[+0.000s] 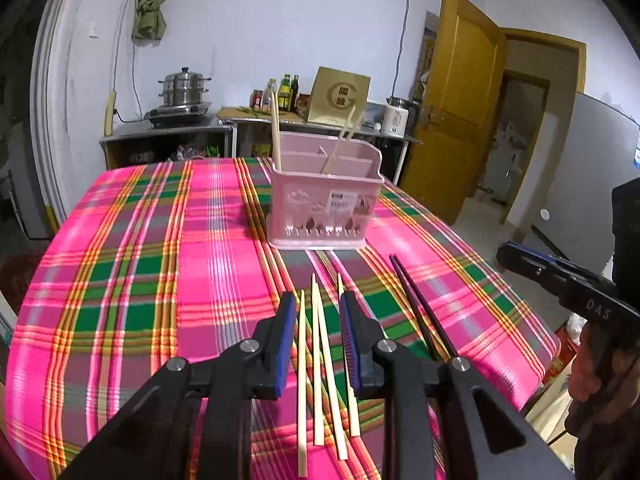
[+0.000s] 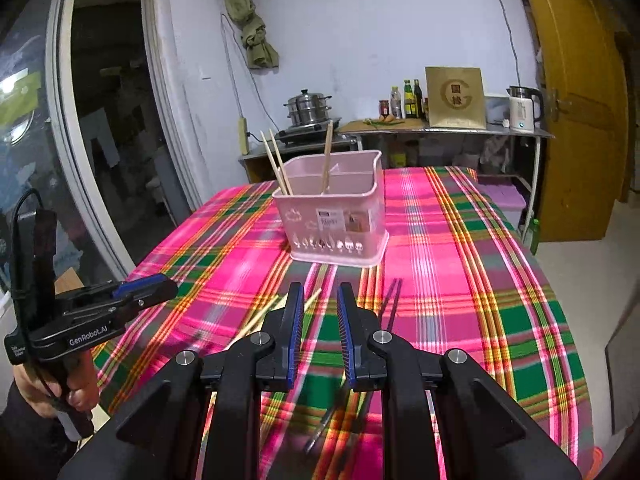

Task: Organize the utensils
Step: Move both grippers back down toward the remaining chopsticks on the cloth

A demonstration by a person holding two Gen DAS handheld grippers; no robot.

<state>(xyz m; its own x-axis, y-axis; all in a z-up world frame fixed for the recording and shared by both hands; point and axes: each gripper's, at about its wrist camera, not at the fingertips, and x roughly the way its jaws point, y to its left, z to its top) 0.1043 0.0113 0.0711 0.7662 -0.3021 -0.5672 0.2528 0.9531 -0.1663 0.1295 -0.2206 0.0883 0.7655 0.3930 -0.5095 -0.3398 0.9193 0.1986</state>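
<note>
A pink utensil holder stands on the plaid tablecloth, with three pale chopsticks upright in it; it also shows in the right wrist view. Several pale wooden chopsticks lie on the cloth between the fingers of my open left gripper. A pair of dark chopsticks lies to their right. My right gripper is open and empty above the cloth, with pale chopsticks to its left and the dark pair to its right. Each gripper shows in the other's view: the right, the left.
The table has a pink, green and orange plaid cloth; its edges drop off left and right. Behind stand a metal counter with a steamer pot, bottles, a gold box and a kettle. A yellow door is at the right.
</note>
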